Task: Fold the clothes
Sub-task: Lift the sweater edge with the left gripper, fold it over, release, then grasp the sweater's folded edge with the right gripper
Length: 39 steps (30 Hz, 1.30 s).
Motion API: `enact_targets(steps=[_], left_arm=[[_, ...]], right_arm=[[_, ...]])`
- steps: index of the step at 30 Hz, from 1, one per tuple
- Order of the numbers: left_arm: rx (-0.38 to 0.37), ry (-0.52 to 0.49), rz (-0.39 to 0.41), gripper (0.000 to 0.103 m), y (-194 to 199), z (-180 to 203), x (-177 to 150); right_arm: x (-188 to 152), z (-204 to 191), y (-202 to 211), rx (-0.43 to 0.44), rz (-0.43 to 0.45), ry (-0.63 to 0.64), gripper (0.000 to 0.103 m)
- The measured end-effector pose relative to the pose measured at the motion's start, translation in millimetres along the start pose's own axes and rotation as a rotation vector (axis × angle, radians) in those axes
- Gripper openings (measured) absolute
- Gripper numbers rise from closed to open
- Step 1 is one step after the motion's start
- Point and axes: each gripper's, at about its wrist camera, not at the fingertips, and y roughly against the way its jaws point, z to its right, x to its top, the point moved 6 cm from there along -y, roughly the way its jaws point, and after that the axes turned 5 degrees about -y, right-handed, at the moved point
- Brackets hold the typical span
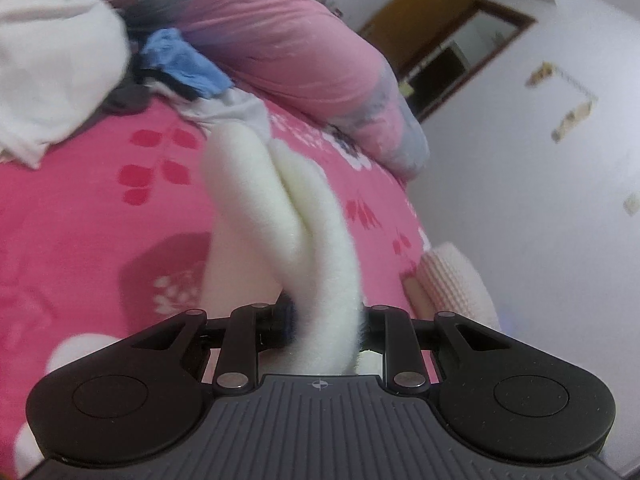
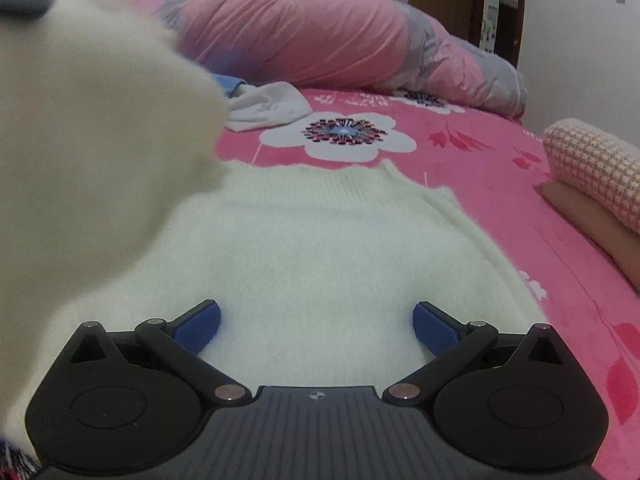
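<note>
Sweater (image 2: 304,248), white and fuzzy, lies flat on the pink flowered bed (image 2: 500,184). The left gripper (image 1: 320,320) pinches a soft fold of it, lifted up. The right gripper (image 2: 316,324) gapes wide over it, holding nothing.

Sweater (image 2: 304,248) on bed (image 2: 500,184) — quilt (image 2: 320,36) behind.

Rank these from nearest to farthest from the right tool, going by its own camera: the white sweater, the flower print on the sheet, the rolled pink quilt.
1. White sweater: right under the open right tool, spread on the bed.
2. Flower print: just beyond the sweater's collar, centre.
3. Pink quilt: rolled along the far edge of the bed.
</note>
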Motion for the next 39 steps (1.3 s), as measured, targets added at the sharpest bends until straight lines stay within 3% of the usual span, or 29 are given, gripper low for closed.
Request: enact_targets(steps=[10,12,15,17,20,24,27,29,32,39], left_arm=[[0.094,-0.125,-0.166,0.024,-83,57,-31],[0.102,-0.145,-0.211,0.033,-100,63,-37],[-0.004,-0.165,-0.24,0.049,-110,74,-41],[-0.023,-0.221,-0.226,0.053,-109,85,-41],[-0.044,-0.237,-0.217,0.053,-104,89,-37],[-0.286,-0.112,-0.161,0.049,-77,93,-18],[-0.319,-0.146,-0.05,0.052,-43,94,-2],[-0.315,-0.168,0.011,0.052,-20,81,3],[-0.213,-0.223,0.085,0.053,9,50,-4],[0.004,-0.254,0.182,0.053,56,-29,-61]], right_arm=[[-8,3,6,0.031,0.085,-0.001,0.103],[-9,3,7,0.036,0.097,0.002,0.103],[-11,3,8,0.041,0.113,0.008,0.103],[-12,3,9,0.045,0.118,0.006,0.103],[-12,4,9,0.05,0.121,0.003,0.103],[-12,5,10,0.055,0.124,0.006,0.103],[-12,5,11,0.057,0.123,0.007,0.103],[-13,6,11,0.063,0.119,0.01,0.103],[-12,9,15,0.089,0.112,0.022,0.103],[-15,28,42,0.195,0.102,0.059,0.103]])
